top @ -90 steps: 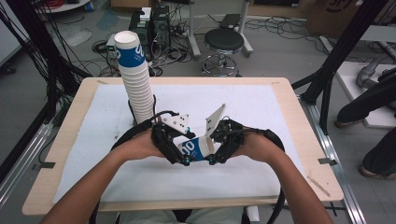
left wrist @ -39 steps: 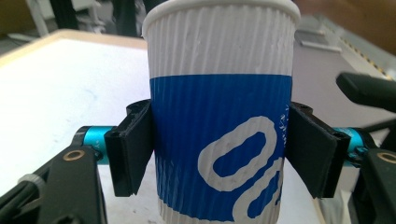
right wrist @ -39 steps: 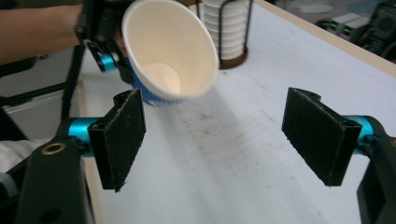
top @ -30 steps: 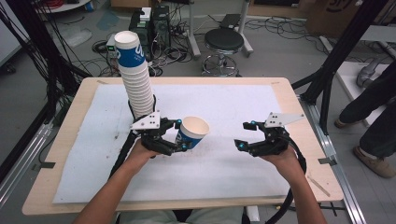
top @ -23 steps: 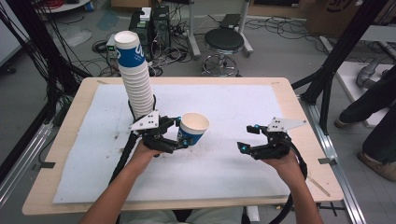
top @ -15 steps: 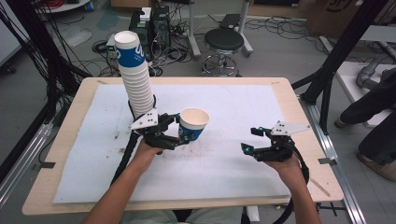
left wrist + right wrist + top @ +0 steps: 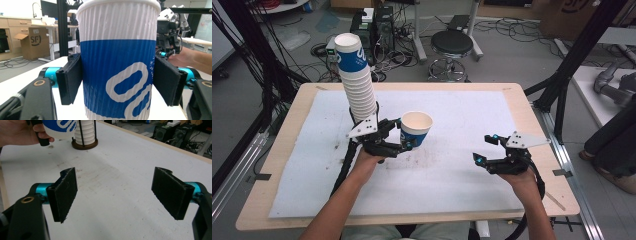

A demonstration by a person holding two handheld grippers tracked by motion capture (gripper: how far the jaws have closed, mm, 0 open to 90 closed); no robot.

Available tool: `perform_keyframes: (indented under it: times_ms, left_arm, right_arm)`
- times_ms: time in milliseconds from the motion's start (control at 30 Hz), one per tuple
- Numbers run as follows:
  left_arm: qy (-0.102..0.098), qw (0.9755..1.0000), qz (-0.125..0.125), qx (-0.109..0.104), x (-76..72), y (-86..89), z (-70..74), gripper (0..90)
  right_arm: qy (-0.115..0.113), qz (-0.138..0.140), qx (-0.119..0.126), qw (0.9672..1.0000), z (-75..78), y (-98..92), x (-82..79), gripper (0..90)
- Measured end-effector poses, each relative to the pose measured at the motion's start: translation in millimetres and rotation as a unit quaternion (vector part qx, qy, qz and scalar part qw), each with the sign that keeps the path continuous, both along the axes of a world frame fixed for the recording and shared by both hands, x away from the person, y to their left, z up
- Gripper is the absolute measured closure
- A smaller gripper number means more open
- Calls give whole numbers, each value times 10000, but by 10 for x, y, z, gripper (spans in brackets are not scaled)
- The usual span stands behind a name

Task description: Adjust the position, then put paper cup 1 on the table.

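The left gripper [image 7: 404, 145] clamps its jaws on the paper cup [image 7: 416, 128], upright (ready to set down), while the right gripper [image 7: 484, 148] waits, jaws apart and empty.

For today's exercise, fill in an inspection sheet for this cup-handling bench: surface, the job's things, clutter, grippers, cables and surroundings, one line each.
Surface: white mat on a wooden table, with faint smudges near the middle.
Job's things: one blue-and-white paper cup, upright and open end up; a tall cup stack in a round holder at the back left.
Clutter: nothing seen on the mat.
Grippers: left gripper shut on the paper cup, pads against its ribbed sides; right gripper open, nothing between its jaws, above bare mat; its jaws have just been opening.
Cables: a black cable trails from the left gripper toward the table's near edge.
Surroundings: stool, computer boxes and floor wiring behind the table.
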State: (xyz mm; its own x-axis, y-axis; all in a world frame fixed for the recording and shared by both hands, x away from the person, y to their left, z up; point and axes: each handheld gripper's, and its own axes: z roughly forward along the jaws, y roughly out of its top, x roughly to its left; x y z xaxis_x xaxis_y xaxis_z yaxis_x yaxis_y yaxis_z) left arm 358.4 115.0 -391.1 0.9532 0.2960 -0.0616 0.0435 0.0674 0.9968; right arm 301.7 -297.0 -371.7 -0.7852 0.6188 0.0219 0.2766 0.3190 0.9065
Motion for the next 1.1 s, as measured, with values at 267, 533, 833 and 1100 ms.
perform_keyframes:
  times_ms: [267, 533, 833, 1100]
  left_arm:
    - [-4, 10000, 25, -61, 24, 4, 4, 284]
    - [-20, 9998, 59, -176, 78, -26, -15, 282]
    - [207, 9996, 185, -72, 214, -146, -156, 278]
    - [418, 9989, 201, 68, 359, -387, -272, 276]
  right_arm:
    - [-37, -13, 22, 10000, 14, -5, 0, 213]
    - [-40, -52, 44, 10000, 0, -14, 0, 213]
    - [-10, 42, 50, 10000, -42, 24, 17, 213]
    - [-6, 47, 63, 10000, -44, 4, 19, 213]
